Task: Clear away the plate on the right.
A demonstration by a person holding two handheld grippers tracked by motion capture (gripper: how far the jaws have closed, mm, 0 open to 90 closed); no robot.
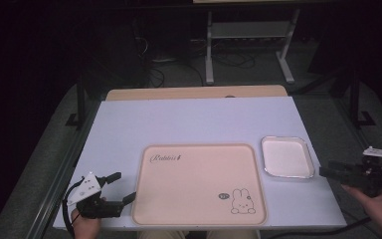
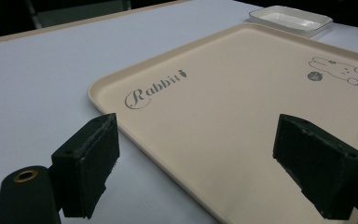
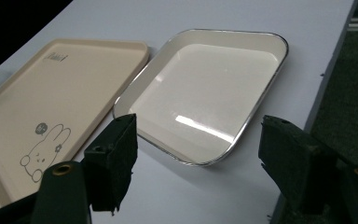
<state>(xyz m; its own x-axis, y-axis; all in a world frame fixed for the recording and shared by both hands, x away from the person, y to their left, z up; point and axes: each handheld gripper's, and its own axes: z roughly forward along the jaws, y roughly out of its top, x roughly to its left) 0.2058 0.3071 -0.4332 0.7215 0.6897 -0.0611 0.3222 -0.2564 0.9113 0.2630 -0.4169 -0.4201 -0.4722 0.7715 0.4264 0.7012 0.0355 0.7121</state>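
Left gripper (image 1: 121, 187), jaws spread and empty, sits at the near left corner of the beige tray (image 1: 199, 184). Right gripper (image 1: 328, 171), also spread and empty, faces the white dish (image 1: 286, 157) just right of the tray on the table (image 1: 189, 119).

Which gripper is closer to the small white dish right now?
Right. The right gripper sits just off the small white dish's right corner, jaws open toward it. The left gripper is across the beige tray, at its left edge.

A dim lab (cables (image 1: 229, 59) and a metal stand (image 1: 248, 45) behind the white table (image 1: 194, 119)).
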